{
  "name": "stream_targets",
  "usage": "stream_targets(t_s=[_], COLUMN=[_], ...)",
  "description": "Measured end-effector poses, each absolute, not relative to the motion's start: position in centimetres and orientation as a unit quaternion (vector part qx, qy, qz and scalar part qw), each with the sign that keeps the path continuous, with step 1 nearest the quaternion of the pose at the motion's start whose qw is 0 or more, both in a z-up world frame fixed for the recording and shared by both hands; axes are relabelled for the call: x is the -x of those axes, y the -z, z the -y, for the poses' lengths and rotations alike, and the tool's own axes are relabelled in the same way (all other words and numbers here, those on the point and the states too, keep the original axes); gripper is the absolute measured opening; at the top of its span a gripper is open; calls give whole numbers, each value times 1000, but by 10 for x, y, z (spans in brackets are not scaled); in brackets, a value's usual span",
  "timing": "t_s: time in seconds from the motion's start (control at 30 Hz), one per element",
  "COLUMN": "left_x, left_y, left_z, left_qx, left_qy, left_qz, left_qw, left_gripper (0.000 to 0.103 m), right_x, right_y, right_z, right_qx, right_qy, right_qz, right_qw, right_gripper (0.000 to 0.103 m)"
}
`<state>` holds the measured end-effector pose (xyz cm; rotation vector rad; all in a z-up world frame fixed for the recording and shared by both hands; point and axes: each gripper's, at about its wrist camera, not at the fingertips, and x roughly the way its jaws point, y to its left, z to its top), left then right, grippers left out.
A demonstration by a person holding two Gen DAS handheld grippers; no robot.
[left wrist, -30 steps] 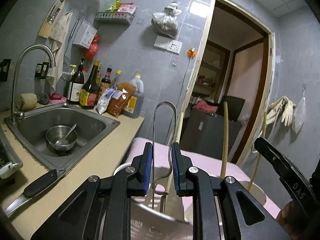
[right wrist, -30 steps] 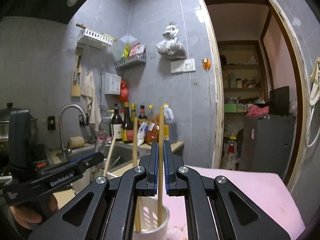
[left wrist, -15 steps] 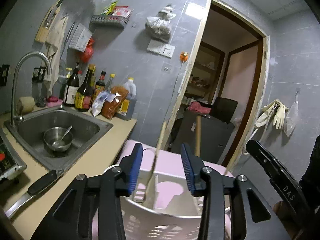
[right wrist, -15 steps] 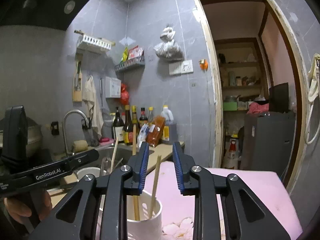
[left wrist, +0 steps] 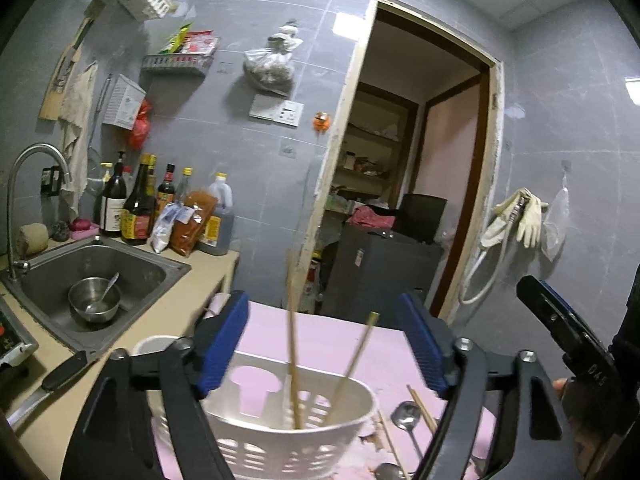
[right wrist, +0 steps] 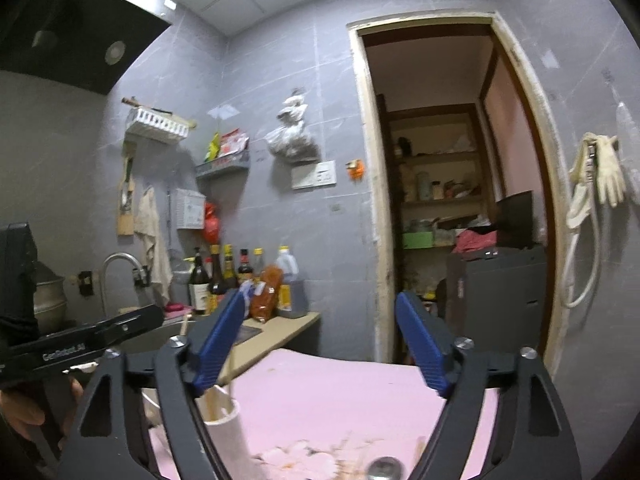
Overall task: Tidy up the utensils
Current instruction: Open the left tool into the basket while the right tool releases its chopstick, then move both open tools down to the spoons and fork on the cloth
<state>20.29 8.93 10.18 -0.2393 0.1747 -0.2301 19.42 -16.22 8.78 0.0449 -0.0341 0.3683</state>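
Observation:
A white slotted utensil holder [left wrist: 304, 432] stands on the pink mat [left wrist: 332, 332], with two wooden chopsticks [left wrist: 294, 364] leaning in it. My left gripper [left wrist: 324, 344] hangs open and empty just above the holder. Metal spoons [left wrist: 404, 416] and loose chopsticks [left wrist: 420, 404] lie on the mat to the holder's right. In the right wrist view my right gripper [right wrist: 320, 344] is open and empty above the mat [right wrist: 344, 396]; the holder [right wrist: 224, 420] shows at its lower left, partly hidden by the left finger. The right gripper also shows at the left wrist view's right edge [left wrist: 560, 332].
A steel sink [left wrist: 132, 268] with a bowl and spoon [left wrist: 94, 300] lies left, with a tap [left wrist: 28, 184]. Bottles [left wrist: 136, 204] stand against the tiled wall. A knife [left wrist: 48, 384] lies on the counter edge. An open doorway [left wrist: 404, 184] is behind.
Both grippers opened wide: the left let go of a metal utensil, the right let go of a chopstick into the holder. Both cameras tilted upward and drew back slightly.

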Motion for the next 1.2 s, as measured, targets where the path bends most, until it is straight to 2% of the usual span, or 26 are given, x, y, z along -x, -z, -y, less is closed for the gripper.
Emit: stream_targets(t_s=[0.03,0.1,0.23,0.6,1.07,1.2], left_x=[-202,-200,-197,-194,-200,-205], left_y=[-102,-100,-94,-65,-11,-1], left_z=[-85,-76,-59,-21,14,16], left_qx=[118,117,111,102,102,109], left_qy=[117,122,137,156,143,142], left_qz=[-86,-86,-91,-148,-292,-325], left_qw=[982,982,980,971,940,929], left_gripper=[84,91,98,100,99,99], right_x=[-192,-187,-180,-174,-189,-194], right_y=[-88,-87,-83,-57,-6,7], right_z=[170,182,207,251,266,262], right_qx=[-22,-22,-17,4,33,48], right_qy=[-177,-167,-145,-106,-110,-126], right_qz=[17,17,15,-26,-168,-217], right_qw=[984,986,989,994,979,967], right_gripper=[90,103,103,103,103,93])
